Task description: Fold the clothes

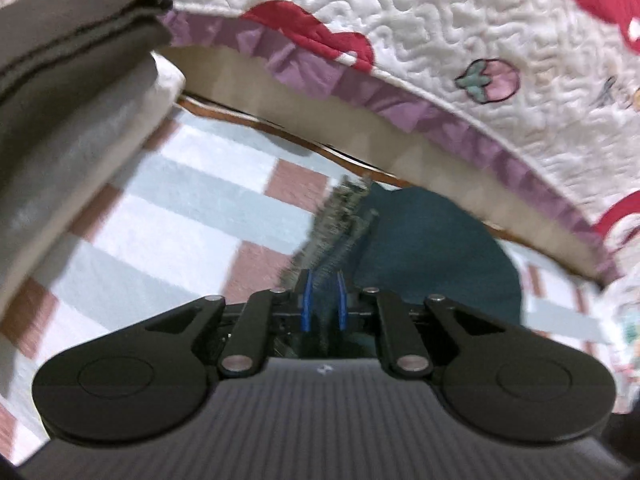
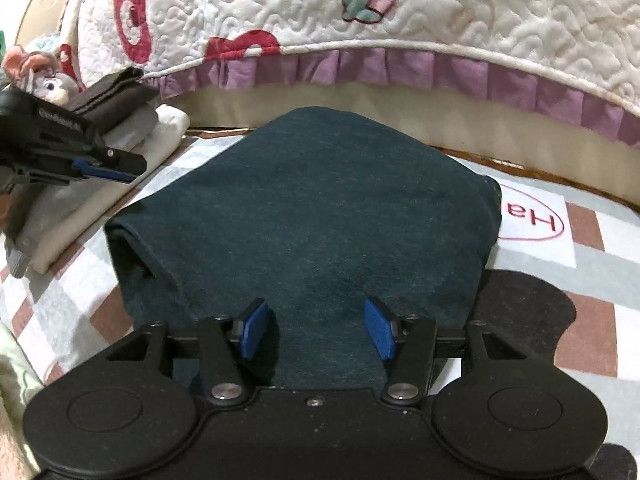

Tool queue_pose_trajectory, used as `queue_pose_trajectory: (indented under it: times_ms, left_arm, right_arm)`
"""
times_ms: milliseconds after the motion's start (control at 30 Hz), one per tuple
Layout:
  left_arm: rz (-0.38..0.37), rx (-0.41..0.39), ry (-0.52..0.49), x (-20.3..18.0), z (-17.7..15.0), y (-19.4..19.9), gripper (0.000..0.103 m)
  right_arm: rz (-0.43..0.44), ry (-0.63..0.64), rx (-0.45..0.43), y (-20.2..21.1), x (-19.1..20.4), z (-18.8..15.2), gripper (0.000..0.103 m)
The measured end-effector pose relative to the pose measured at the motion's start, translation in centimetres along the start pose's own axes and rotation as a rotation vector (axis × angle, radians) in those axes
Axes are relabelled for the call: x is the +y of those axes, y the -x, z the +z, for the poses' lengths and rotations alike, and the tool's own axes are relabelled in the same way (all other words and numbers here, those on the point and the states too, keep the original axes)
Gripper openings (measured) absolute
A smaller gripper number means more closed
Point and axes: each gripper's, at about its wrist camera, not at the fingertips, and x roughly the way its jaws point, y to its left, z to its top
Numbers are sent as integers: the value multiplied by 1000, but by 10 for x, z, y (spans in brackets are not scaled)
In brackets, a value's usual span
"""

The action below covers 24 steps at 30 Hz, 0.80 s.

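Now the left gripper (image 1: 323, 300) has its jaws clamped on a blurred cloth edge (image 1: 340, 220); the right gripper (image 2: 316, 330) hovers, jaws apart, over the folded teal garment (image 2: 304, 216). Best to lift evenly, keeping the fold square.

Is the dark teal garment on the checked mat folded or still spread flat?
Folded: the dark teal garment lies as a compact doubled block, with a layered fold showing at its left edge.

Both views are evenly lit by soft indoor light without glare. The left wrist view is smeared by motion blur, most heavily at the stacked folded clothes (image 1: 60, 128). The right wrist view is rendered sharp; a dark shadow is cast on the checked sheet (image 2: 580, 320). Straight edges are bowed by fisheye distortion.
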Motion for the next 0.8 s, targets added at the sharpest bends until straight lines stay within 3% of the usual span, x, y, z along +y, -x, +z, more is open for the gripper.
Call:
queue_pose_trajectory:
  times_ms: [100,200,267,400,467,533,700,800]
  left_arm:
    - [-42,32,-59,-14,-5,-5,17]
    - [-49,77,-142,-31,-12,-15,24]
    - [23,133,-219,-40,-22,-29,24]
    - [275,169,-396,-45,-51,-58,20]
    - [290,173,-372,-41,-51,-60,21]
    - [276,175,-319,-35,-46,-59,21]
    - [287,182,-287,-31,-46,-68,21]
    - [305,179,-316,-35,-46,-73,21]
  right_arm:
    - [115,4,16,-2,8,-2,55]
    - [120,94,22,-8,23,-8,56]
    - [124,151,27,-8,31,-11,56]
    - [160,279,117,-2,40,-7,56]
    - [211,289,154,10,32,6,55]
    - [240,164,113,23,5,22,53]
    - [117,-7,-12,18,-60,56,54]
    - [32,-12,-17,-6,-80,67,54]
